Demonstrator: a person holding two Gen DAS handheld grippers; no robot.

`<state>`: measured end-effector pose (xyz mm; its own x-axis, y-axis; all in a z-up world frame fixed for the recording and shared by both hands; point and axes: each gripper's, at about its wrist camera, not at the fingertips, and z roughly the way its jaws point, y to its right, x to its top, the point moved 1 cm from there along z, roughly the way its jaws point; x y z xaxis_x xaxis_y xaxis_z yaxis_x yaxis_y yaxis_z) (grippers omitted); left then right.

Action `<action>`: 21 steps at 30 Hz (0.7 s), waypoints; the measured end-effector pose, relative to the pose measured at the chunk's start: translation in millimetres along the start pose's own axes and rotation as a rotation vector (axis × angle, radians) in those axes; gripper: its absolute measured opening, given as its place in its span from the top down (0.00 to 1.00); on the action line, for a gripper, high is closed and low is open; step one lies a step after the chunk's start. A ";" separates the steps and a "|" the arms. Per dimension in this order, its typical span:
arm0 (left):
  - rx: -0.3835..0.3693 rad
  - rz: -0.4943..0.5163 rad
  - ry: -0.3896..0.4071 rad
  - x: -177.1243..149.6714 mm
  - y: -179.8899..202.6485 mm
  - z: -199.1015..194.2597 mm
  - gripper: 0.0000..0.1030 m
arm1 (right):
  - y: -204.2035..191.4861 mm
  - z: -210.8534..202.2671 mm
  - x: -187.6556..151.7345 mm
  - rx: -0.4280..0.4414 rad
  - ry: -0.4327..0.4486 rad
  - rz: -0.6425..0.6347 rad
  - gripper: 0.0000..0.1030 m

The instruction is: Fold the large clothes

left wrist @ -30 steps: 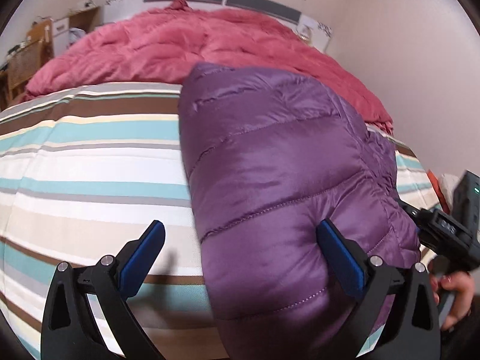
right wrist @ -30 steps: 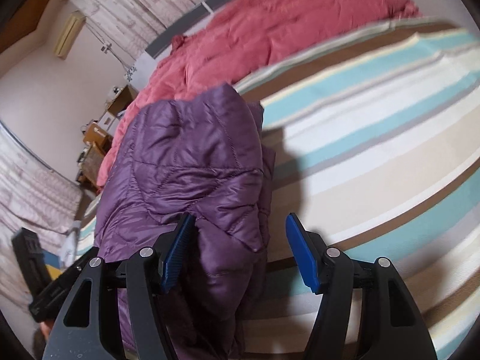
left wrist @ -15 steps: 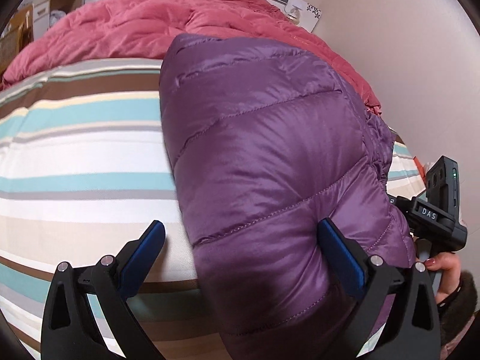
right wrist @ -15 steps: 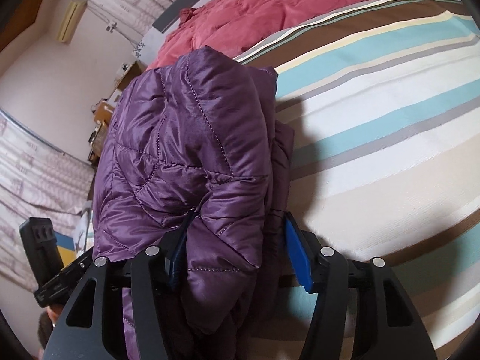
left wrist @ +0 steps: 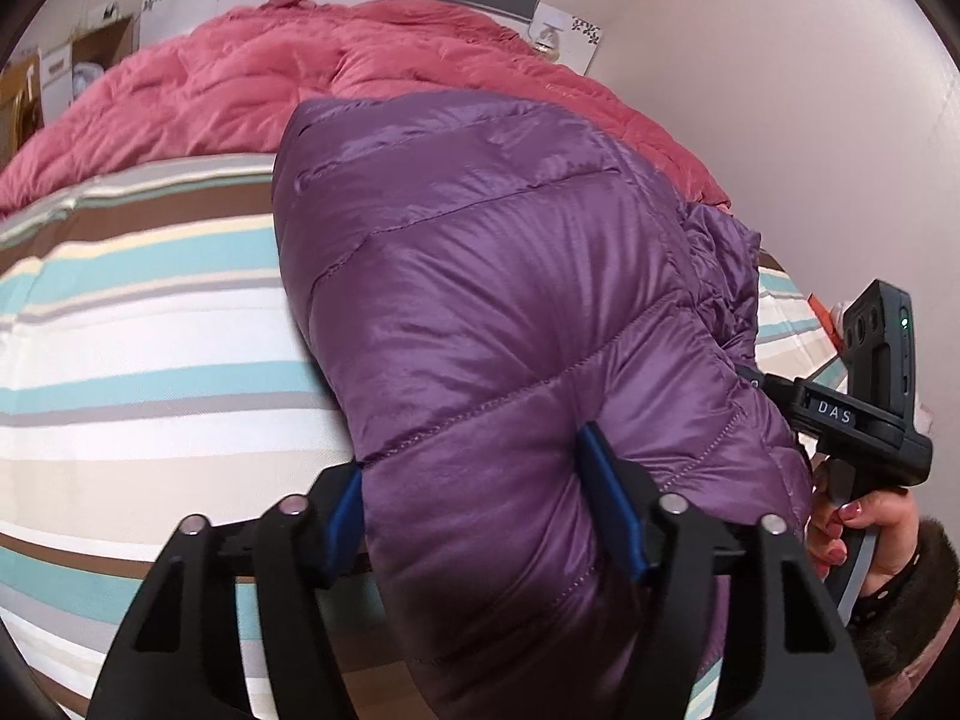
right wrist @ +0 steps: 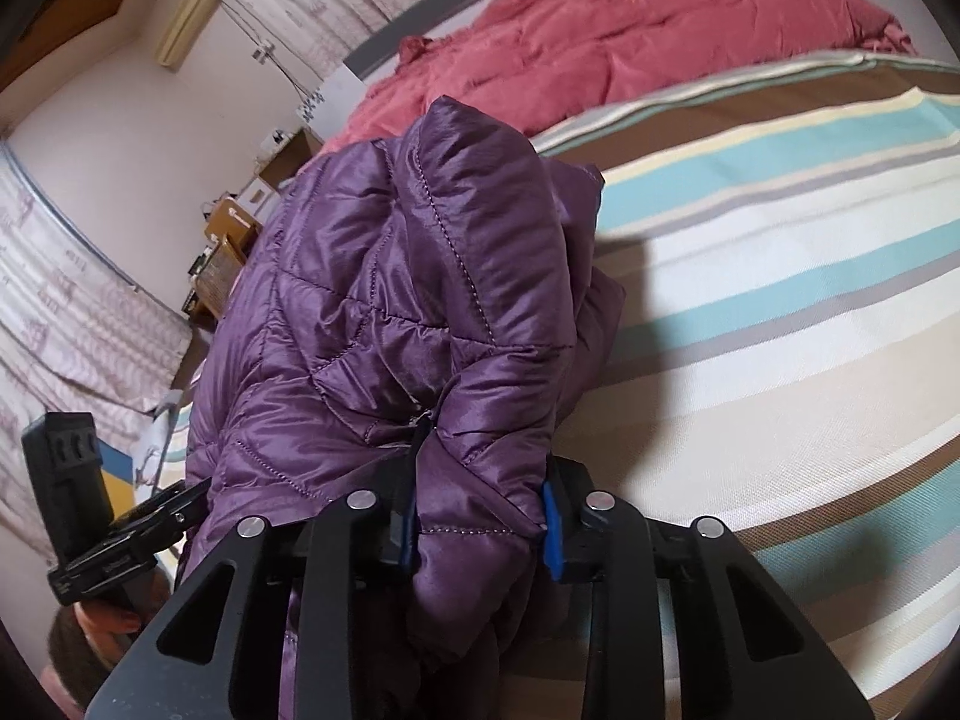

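Claws are both closing on the near end of a purple padded jacket [left wrist: 510, 324] that lies on the striped bed [left wrist: 138, 324], its far end against a heaped pink quilt [left wrist: 360, 66]. Left claw [left wrist: 474, 516] has the puffy hem between its blue pads, pressing in on both sides. Right claw [right wrist: 480, 516] pinches a narrower bunched fold of the same jacket, its pads tight against the fabric. Looks to me like the grasping step, just ahead of a fold. Next move, I'd judge, calls for lifting both corners together and carrying them evenly towards the far end, since slippery fabric could slide out
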<state>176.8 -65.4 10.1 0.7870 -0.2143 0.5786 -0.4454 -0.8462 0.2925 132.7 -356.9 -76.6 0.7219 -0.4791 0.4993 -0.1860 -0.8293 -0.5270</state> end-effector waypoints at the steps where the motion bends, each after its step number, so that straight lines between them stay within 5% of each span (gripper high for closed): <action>1: 0.011 0.014 0.007 -0.5 2.6 -2.7 0.44 | -2.3 -1.8 -1.6 -0.003 0.010 -0.006 0.73; 21: 0.113 0.097 0.130 -24.6 9.0 -56.4 0.61 | -44.5 -30.0 -16.5 0.005 0.074 -0.120 0.76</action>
<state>129.4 -40.3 41.4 0.6777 -0.2390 0.6954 -0.4603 -0.8754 0.1477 109.1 -320.7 -40.8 0.6879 -0.3967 0.6078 -0.0981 -0.8805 -0.4638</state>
